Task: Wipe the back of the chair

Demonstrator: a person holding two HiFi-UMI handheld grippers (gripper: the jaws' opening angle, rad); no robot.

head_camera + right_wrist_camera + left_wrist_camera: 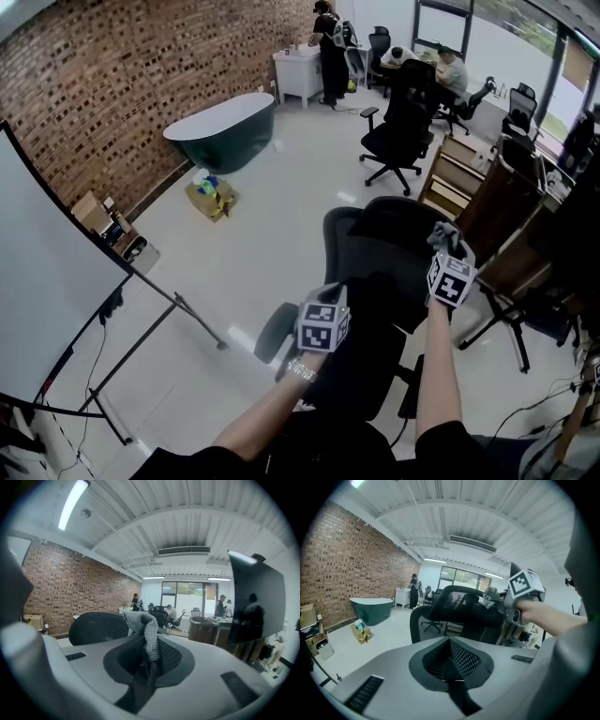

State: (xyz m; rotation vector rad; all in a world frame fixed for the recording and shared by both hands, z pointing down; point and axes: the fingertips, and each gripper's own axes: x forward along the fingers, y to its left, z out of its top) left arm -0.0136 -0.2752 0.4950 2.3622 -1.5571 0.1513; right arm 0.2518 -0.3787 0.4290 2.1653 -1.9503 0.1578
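The black mesh chair stands at twelve o'clock before the person. Its back looks springy in a stiff frame, and it may swivel when pushed, so I would steady the top edge. The right tool is clenched on a soft grey cloth; the left tool is closed on nothing. The chair's base is hidden, and whether the cloth touches the back is unclear.

3 views (head high), chair shared

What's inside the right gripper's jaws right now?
A grey woven cloth, clamped in the right gripper; its free end sticks up. The pinched part is covered by the jaws.
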